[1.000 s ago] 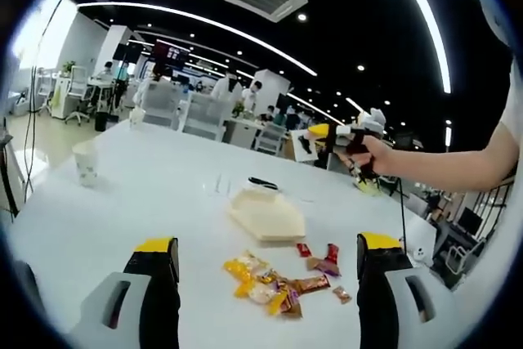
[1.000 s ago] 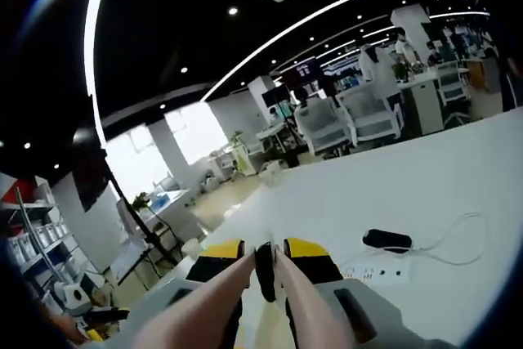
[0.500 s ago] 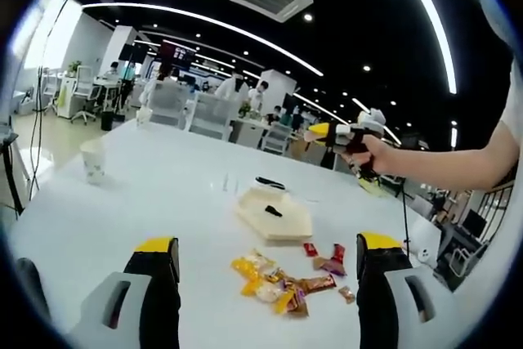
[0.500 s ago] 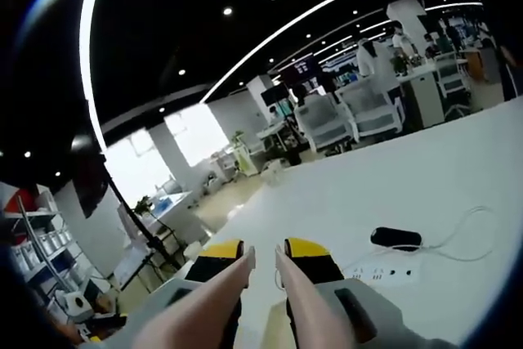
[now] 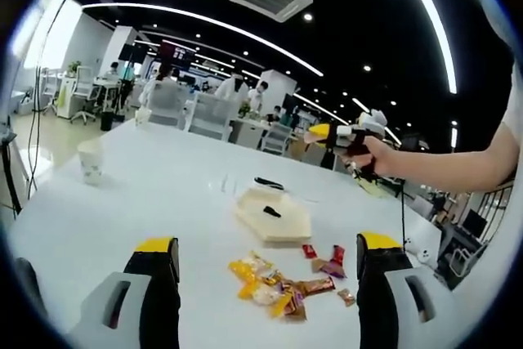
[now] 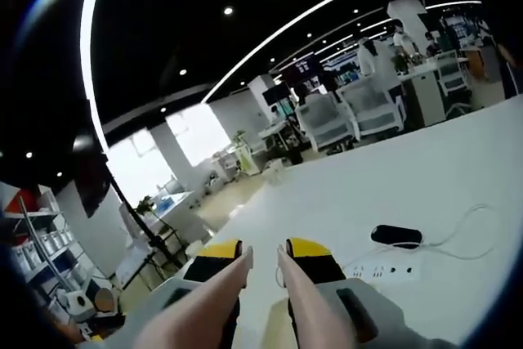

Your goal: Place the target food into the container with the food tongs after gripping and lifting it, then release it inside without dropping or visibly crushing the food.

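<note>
Left gripper view: the left gripper [image 5: 268, 261] hangs low over a white table [image 5: 147, 194], jaws spread wide with nothing between them. Just ahead of the jaws lies a loose heap of wrapped snacks [image 5: 274, 288], yellow and brown, with a few red ones [image 5: 323, 256] slightly apart to the right. Wrappers overlap; a count is not possible.

Beyond the heap sits a pale, shallow container [image 5: 274, 217] with a small dark piece [image 5: 271, 212] inside it, probably the target food, though it is too small to identify. A dark slim object [image 5: 267, 183] lies on the table behind the container. A paper cup [image 5: 91, 161] stands well apart at the left.

The right gripper [image 5: 327, 133] shows at upper right, held in a hand [image 5: 369, 154], raised well above the table. Its jaws are too small and blurred here to read.

Right gripper view: pale tongs [image 6: 261, 275] run up between the jaws, held by the right gripper [image 6: 262, 252]. The two arms stand slightly apart at the tips, nothing clamped between them. The lower part of the tongs is cut off at the frame bottom. On the table beyond: a white power strip [image 6: 384, 269], a black device [image 6: 396, 235], and a thin cable [image 6: 466, 230].
</note>
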Demonstrator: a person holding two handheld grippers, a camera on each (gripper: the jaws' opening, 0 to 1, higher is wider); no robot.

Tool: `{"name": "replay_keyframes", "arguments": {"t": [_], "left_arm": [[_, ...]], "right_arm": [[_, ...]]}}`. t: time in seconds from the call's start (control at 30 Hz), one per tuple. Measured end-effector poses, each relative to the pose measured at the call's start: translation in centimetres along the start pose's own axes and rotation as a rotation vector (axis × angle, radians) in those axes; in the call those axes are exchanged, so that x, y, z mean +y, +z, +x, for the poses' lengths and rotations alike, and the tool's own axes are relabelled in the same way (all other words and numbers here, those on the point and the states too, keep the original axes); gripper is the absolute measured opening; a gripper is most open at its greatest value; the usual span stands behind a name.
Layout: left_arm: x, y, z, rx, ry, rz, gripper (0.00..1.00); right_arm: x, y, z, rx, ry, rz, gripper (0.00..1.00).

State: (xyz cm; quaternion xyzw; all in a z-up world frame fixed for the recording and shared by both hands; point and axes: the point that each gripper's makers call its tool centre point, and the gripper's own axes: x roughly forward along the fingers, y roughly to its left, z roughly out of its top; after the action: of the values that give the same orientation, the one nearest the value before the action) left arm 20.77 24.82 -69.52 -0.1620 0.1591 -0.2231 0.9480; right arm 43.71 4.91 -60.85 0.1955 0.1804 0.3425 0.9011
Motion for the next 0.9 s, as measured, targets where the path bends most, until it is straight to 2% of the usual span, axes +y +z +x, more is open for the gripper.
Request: {"name": "replay_keyframes", "arguments": {"t": [0.2, 0.27, 0.3, 0.4, 0.47, 0.6, 0.67, 0.7, 0.9], "left_arm": [[-0.2, 0.1, 1.0, -0.01, -0.011, -0.01, 0.9], [-0.3, 0.1, 1.3, -0.005, -0.02, -0.043, 0.91], [-0.3, 0.8, 1.7, -0.03, -0.021, -0.088, 0.93], [-0.3, 1.2, 2.2, -0.032, -0.039, -0.122, 0.95], [-0.5, 1.1, 2.5, -0.028, -0.047, -0.117, 0.99], [-1.4, 0.3, 3.0, 0.006, -0.082, -0.107, 0.99], [-1.4, -0.1, 2.9, 0.023, -0.08, -0.118, 0.99], [-1.6, -0.4, 2.8, 0.03, -0.088, -0.134, 0.99], [-2.1, -0.6, 2.3, 0.015, -0.101, -0.162, 0.99]], "right_arm": [[-0.4, 1.0, -1.2, -0.033, -0.007, 0.0, 0.21], [-0.6, 1.3, -1.5, -0.055, -0.008, 0.033, 0.21], [-0.3, 1.5, -2.0, -0.087, 0.014, 0.11, 0.21], [-0.3, 0.8, -2.9, -0.082, 0.005, 0.09, 0.22], [-0.4, 0.1, -3.2, -0.076, 0.0, 0.096, 0.22], [-0.8, -1.1, -4.0, -0.062, -0.022, 0.108, 0.23], [-0.6, -1.3, -4.4, -0.072, -0.027, 0.15, 0.23], [0.1, -1.1, -4.9, -0.09, -0.004, 0.173, 0.24], [2.0, -1.3, -6.0, -0.091, 0.023, 0.127, 0.25]]}}
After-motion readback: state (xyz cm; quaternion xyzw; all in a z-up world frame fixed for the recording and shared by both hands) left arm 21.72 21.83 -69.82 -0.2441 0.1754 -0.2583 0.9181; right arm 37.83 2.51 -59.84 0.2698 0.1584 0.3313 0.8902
